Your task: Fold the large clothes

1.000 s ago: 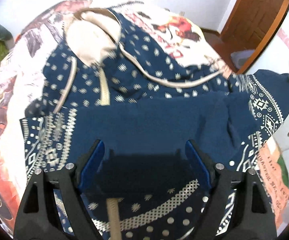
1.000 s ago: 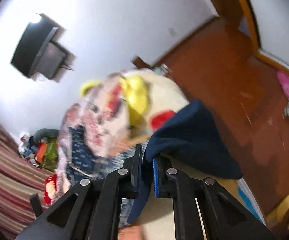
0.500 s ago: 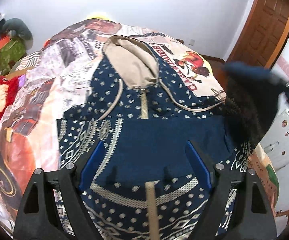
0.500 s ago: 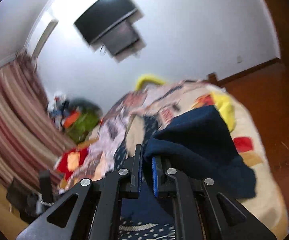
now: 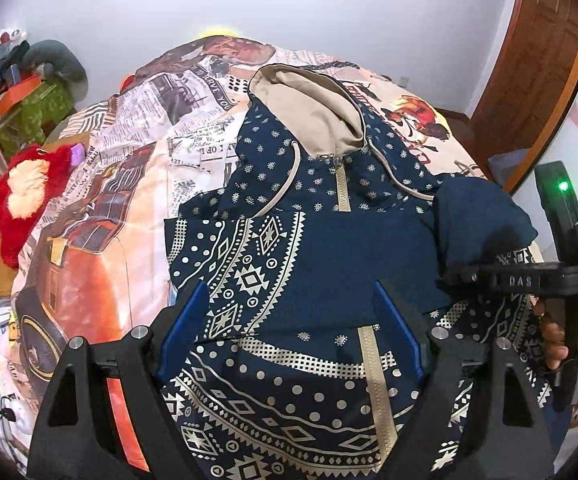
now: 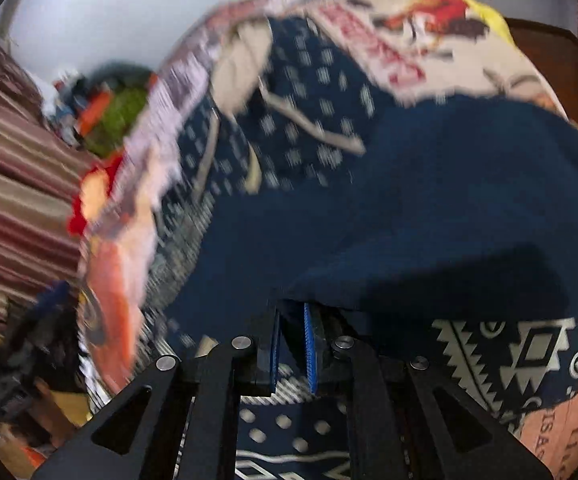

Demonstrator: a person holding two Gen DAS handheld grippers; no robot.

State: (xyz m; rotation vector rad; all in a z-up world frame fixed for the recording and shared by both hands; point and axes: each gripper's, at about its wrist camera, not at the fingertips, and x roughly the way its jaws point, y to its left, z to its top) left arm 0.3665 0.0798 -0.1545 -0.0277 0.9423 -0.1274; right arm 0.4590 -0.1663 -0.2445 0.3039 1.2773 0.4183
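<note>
A navy hoodie with cream patterns and a beige hood lies face up on a printed bedspread. Its left sleeve is folded across the chest. My left gripper hovers open and empty over the hoodie's lower front. My right gripper is shut on the plain navy inner side of the hoodie's right sleeve and holds it over the chest. The right gripper also shows in the left wrist view, at the right, with the sleeve draped over it.
A red plush toy lies at the bed's left edge. A green box and clutter stand at the far left. A brown door is at the right. A wall TV hangs above the bed's far end.
My right gripper has carried the sleeve from high beside the bed in over the hoodie's chest. My left gripper has pulled back and tilted up, showing more of the hoodie.
</note>
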